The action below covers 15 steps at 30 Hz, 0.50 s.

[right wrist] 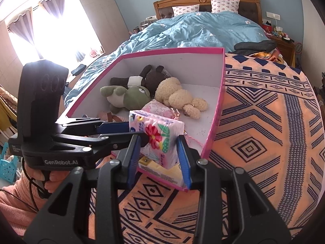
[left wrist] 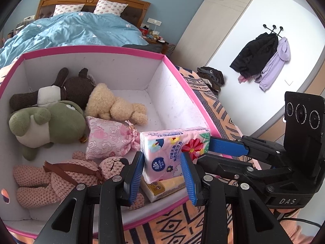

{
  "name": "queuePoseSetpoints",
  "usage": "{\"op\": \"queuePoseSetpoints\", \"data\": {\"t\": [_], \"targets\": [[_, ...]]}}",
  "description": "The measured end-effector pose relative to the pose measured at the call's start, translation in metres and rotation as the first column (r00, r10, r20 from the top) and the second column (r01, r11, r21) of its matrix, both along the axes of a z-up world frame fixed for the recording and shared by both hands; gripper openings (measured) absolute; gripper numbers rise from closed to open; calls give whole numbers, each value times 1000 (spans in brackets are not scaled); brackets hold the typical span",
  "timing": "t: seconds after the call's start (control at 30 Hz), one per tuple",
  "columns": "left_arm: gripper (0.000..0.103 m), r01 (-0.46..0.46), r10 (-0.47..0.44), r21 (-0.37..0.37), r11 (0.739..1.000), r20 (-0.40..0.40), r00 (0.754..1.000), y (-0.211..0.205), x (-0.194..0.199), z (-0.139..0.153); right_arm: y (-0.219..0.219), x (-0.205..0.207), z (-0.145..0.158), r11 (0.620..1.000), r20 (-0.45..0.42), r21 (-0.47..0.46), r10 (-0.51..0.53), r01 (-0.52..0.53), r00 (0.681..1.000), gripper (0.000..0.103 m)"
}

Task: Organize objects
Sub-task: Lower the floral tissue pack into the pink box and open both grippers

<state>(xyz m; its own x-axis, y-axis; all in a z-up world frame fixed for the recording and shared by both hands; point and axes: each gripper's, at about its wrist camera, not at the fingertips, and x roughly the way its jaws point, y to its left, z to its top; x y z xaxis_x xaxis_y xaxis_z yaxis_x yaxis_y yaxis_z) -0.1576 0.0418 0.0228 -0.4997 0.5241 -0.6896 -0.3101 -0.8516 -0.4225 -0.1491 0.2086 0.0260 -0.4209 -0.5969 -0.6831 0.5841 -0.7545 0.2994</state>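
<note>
We have both tools clamped on the pink tissue pack [left wrist: 174,148], the left tool [left wrist: 164,174] across one end, the right tool [right wrist: 159,158] across the other, above the pink box's [left wrist: 97,48] near corner. We should lower it level beside the yellow pack [left wrist: 164,189], then release together, clear of the satin pouch [left wrist: 105,136] and plush toys [left wrist: 48,122] beyond.

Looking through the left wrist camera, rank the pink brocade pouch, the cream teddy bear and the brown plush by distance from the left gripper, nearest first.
From the left gripper:
1. Pink brocade pouch, just left of the fingertips, mid-box.
2. Cream teddy bear, beyond the pouch.
3. Brown plush, against the far wall, back left.
</note>
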Motion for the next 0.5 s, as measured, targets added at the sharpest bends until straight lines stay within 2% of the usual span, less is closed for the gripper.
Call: {"op": "queuePoseSetpoints", "data": {"t": [0.27,0.37,0.5], "targets": [[37,-13,13,-11,1000,-3,1000,2,-2,-2,1,1,1,1000,-17,-3,-28,28,999,40],[37,-18,18,-17,1000,-6,1000,3,-2,-2,2,2,3,999,-24,-17,-33,32,999,44],[46,-32,31,-33,999,-29,999,2,2,-1,4,4,3,999,-35,-32,-32,31,999,47]]}}
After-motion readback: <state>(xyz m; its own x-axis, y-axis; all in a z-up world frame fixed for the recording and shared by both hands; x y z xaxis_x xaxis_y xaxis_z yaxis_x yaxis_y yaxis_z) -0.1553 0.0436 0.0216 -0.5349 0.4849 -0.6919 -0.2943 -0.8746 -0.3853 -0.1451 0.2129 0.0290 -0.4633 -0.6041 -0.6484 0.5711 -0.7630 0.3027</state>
